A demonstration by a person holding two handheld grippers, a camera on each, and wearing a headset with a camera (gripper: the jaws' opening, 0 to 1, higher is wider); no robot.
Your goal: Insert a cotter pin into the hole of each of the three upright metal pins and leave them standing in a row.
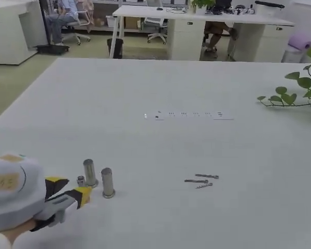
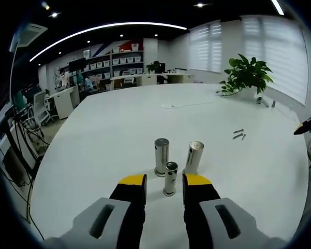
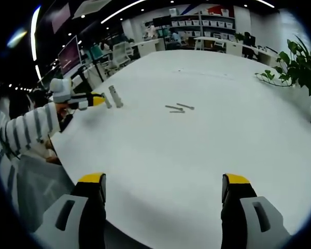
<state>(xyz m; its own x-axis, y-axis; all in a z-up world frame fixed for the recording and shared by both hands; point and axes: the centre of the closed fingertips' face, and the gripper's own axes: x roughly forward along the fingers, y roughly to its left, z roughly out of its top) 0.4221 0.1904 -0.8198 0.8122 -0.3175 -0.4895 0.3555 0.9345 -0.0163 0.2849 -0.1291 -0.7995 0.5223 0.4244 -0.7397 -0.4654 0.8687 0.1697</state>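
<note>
Now | left tongs [image 2: 165,182] released, shortest metal pin [image 2: 170,178] between tips | right tongs [image 3: 164,182] released, cotter pins [image 3: 177,108] well ahead

We are in an open-plan office. Our large white table [image 1: 197,88] stands among rows of white desks [image 1: 207,14] with drawer cabinets [image 1: 185,39] beneath them. Swivel chairs [image 1: 156,28] on casters and a dark waste bin [image 1: 115,47] also line the top of the head view, and a person [image 1: 62,15] sits at the upper left there. In the left gripper view we see shelving [image 2: 111,59] stacked with storage boxes at the upper left, window blinds [image 2: 280,46] at the upper right, a potted plant [image 2: 246,75] and a curved ceiling light strip [image 2: 103,31]. A lit monitor [image 3: 70,54] glows at the upper left of the right gripper view.
</note>
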